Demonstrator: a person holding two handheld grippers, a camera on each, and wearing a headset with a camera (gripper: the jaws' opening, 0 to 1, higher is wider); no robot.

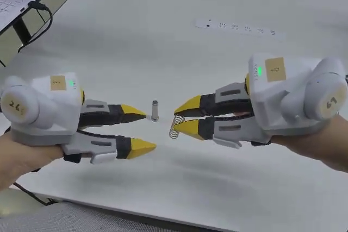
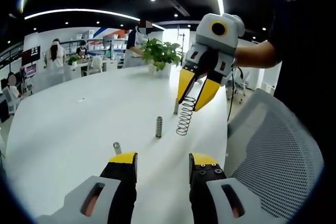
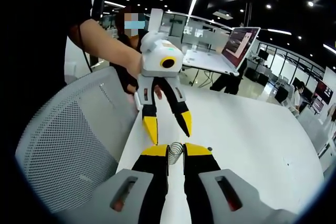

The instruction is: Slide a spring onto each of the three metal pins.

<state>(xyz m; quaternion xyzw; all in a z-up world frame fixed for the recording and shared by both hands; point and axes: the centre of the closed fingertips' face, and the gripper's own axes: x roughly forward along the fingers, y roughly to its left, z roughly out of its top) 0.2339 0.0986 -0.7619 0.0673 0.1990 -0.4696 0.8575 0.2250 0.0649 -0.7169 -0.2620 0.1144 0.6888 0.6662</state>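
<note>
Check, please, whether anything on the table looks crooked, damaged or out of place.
Nothing stands out. The thin silver coil spring is held in the shut right tongs. The short grey metal pin stands upright on the white table, beside the open left tongs.

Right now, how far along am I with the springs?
The middle pin looks coiled over already, so probably done. The right gripper holds a spring. The near pin looks bare; the far pin is too small to tell.
</note>
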